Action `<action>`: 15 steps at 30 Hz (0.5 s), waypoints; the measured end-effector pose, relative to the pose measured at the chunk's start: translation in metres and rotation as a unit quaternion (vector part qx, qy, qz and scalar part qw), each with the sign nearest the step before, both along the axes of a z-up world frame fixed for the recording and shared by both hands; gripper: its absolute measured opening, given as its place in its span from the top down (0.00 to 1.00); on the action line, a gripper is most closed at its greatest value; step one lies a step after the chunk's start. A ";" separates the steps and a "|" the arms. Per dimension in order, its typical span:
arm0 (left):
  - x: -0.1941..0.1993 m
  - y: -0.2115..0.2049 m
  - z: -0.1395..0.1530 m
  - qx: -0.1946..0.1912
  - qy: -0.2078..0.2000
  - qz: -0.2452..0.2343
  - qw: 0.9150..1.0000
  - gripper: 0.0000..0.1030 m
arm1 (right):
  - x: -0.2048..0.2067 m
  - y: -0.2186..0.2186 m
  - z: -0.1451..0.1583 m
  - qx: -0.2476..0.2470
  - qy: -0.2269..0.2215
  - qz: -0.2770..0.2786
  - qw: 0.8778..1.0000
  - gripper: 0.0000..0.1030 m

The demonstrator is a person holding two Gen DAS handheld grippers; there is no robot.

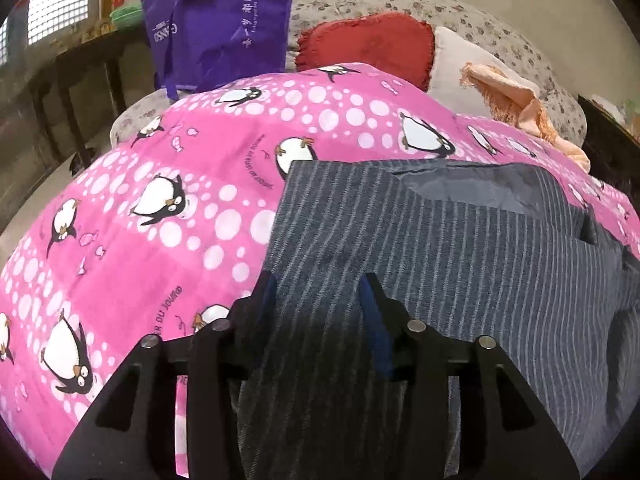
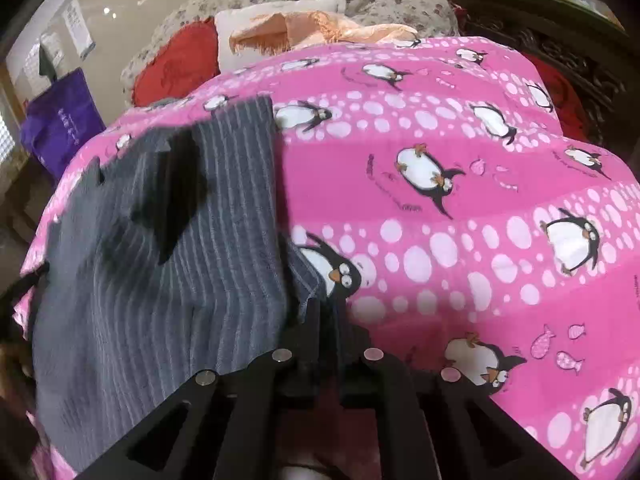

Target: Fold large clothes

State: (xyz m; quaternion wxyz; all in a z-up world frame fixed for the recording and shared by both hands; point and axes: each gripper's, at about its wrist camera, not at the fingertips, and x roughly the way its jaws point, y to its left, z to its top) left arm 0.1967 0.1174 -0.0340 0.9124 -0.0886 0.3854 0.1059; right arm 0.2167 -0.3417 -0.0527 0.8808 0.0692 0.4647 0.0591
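Observation:
A grey pinstriped garment [image 1: 440, 240] lies partly folded on a pink penguin-print blanket [image 1: 160, 200], its smooth grey lining showing at the far edge. My left gripper [image 1: 318, 284] stands open over the garment's near left part. Striped cloth runs between its blue-padded fingers [image 1: 372, 312], and the pads do not press on it. In the right wrist view the same garment [image 2: 160, 280] covers the left of the blanket [image 2: 440, 160]. My right gripper [image 2: 326, 308] is shut on the garment's stitched right edge, which bunches up between its fingers.
A purple bag [image 1: 216, 28] stands beyond the blanket at the far left, beside a dark table [image 1: 80, 64]. A red cushion [image 1: 372, 44], a white pillow, a peach fringed cloth [image 1: 512, 100] and floral bedding [image 1: 480, 20] lie behind. Dark carved wooden furniture [image 2: 560, 40] stands at the right.

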 end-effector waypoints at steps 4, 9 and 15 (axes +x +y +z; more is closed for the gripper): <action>0.002 -0.013 -0.003 0.033 0.009 -0.001 0.999 0.50 | 0.006 0.022 0.032 0.052 -0.047 0.031 0.997 0.95; 0.004 -0.016 -0.006 0.054 0.013 0.003 0.998 0.47 | 0.042 0.072 0.023 0.063 0.007 0.097 0.993 0.95; 0.004 -0.014 -0.008 0.049 0.016 0.003 0.999 0.47 | 0.092 0.103 0.009 0.079 -0.036 0.091 0.992 0.95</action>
